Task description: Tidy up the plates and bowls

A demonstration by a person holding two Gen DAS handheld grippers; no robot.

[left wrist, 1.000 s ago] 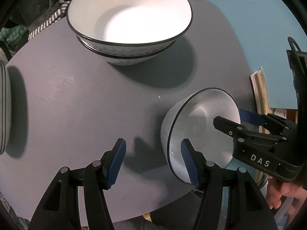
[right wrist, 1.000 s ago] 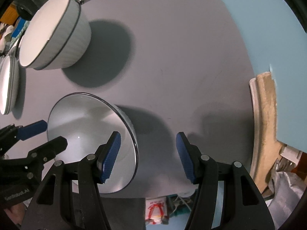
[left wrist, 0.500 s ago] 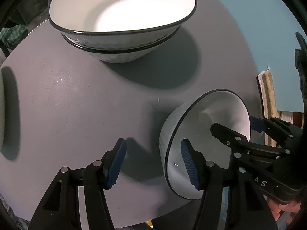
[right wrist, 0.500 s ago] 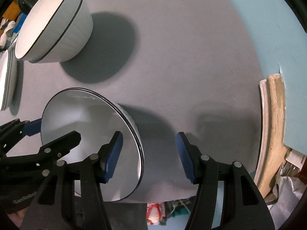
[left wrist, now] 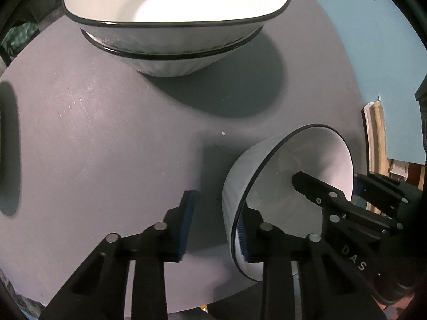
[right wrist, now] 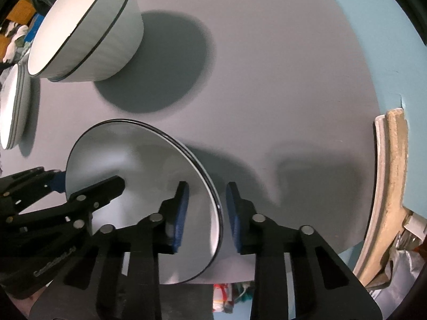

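A small white bowl (left wrist: 307, 160) with a black rim sits on the grey round table (left wrist: 93, 146), and both grippers straddle opposite sides of its wall. My left gripper (left wrist: 214, 229) is closing, with one pad inside the bowl and the outer pad (left wrist: 186, 224) still apart from the wall. My right gripper (right wrist: 206, 213) is also closing on the bowl (right wrist: 133, 165), its rim between the pads with thin gaps showing. Two larger bowls (left wrist: 176, 40) stand stacked at the back, and this stack of larger bowls (right wrist: 88, 40) also shows in the right wrist view.
A stack of plates (right wrist: 13, 106) stands at the table's left edge. A pale curved wooden piece (right wrist: 387, 186) lies just beyond the table (right wrist: 267, 80) on the right. Blue surface surrounds the table, and clutter shows below its front edge.
Both grippers' jaws have narrowed a lot around the small bowl's wall. The right gripper shifted so the rim now sits between its pads. The bowl has stayed in place.
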